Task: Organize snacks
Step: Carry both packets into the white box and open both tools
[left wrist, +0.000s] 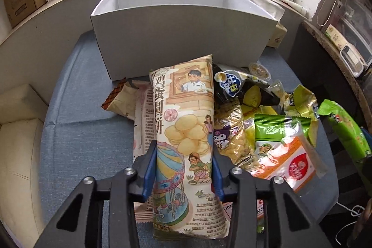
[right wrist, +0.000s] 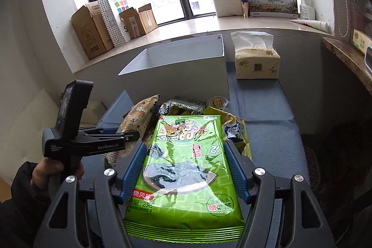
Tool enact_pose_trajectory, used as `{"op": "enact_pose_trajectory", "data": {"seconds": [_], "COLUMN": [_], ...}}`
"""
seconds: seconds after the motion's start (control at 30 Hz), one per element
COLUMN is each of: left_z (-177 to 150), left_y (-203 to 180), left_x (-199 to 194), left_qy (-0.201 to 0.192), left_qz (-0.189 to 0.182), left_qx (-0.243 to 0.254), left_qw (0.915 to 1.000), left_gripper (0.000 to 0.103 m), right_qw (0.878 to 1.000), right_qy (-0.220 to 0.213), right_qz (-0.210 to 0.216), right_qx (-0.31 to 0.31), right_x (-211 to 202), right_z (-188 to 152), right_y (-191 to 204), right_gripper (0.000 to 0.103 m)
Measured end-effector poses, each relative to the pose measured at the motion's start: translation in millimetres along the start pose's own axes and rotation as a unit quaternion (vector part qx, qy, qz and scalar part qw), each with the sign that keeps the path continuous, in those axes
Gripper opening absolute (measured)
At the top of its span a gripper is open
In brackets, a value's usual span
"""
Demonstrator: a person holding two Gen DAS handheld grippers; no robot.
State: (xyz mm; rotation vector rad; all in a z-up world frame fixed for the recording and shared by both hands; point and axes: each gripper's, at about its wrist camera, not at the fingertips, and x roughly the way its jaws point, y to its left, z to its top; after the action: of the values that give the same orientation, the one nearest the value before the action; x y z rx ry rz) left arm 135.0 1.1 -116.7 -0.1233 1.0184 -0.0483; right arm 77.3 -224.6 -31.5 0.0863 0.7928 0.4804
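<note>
My left gripper (left wrist: pixel 184 155) is shut on a long egg biscuit pack (left wrist: pixel 186 131) with cartoon print, held above the snack pile. My right gripper (right wrist: pixel 186 155) is shut on a green seaweed snack bag (right wrist: pixel 186 169), held over the pile. An open white box (left wrist: pixel 181 22) stands behind the pile on the blue-grey cloth; it also shows in the right wrist view (right wrist: pixel 179 69). The left gripper (right wrist: pixel 130 136) and its biscuit pack (right wrist: pixel 139 115) show at the left of the right wrist view.
Several loose snack packs (left wrist: pixel 267 122) lie on the cloth to the right of the biscuit pack. A tissue pack (right wrist: pixel 257 64) stands right of the box. Cardboard boxes (right wrist: pixel 93 27) and a paper bag line the windowsill. A stone counter (left wrist: pixel 337 57) borders the right.
</note>
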Motion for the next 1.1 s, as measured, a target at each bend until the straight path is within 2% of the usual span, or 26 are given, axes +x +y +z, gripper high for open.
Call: {"op": "enact_pose_trajectory", "data": {"seconds": [0.23, 0.4, 0.57, 0.7, 0.8, 0.97, 1.07, 1.1], "left_z": [-12, -2, 38, 85, 120, 178, 210, 220], "left_y": [5, 6, 16, 28, 36, 49, 55, 55], "left_x": [-45, -82, -99, -105, -105, -83, -60, -49], "left_qy": [-0.052, -0.098, -0.129, -0.149, -0.160, -0.155, -0.155, -0.148], "left_qz": [-0.030, -0.050, -0.046, -0.057, -0.050, -0.019, -0.011, 0.002], "left_qx": [0.000, 0.003, 0.005, -0.004, -0.004, -0.007, -0.007, -0.007], "left_qw": [0.9982, 0.9939, 0.9905, 0.9873, 0.9858, 0.9877, 0.9878, 0.9890], "left_gripper": [0.040, 0.040, 0.040, 0.040, 0.040, 0.040, 0.040, 0.040], "right_qw": [1.000, 1.000, 0.999, 0.998, 0.998, 0.999, 0.999, 0.999], "right_qy": [-0.002, -0.010, -0.035, -0.053, -0.057, -0.047, -0.043, -0.038], "right_qz": [0.006, 0.011, 0.014, 0.024, 0.021, 0.018, 0.019, 0.014], "right_qx": [-0.004, -0.008, -0.018, -0.019, -0.018, -0.019, -0.012, -0.006], "right_x": [2, 7, 20, 39, 61, 105, 136, 149], "right_z": [4, 21, 67, 118, 156, 204, 225, 231], "right_y": [4, 5, 10, 12, 13, 14, 11, 9], "right_gripper": [0.072, 0.072, 0.072, 0.072, 0.072, 0.072, 0.072, 0.072]}}
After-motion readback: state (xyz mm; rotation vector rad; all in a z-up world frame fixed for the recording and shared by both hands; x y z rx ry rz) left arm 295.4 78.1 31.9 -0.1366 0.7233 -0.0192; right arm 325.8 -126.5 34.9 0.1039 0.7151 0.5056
